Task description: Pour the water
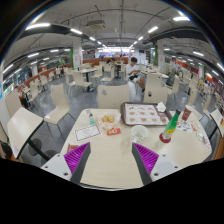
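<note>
Bottle (173, 123) stands beyond the open gripper (111, 157), off its right finger.

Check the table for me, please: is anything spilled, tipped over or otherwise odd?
Nothing stands out. The bottle stands upright on the table, with no visible spill. The gripper hangs with its jaws open, holding nothing.

Readable text: you'll find none.
Bottle (172, 124) label: too small for you to read.
</note>
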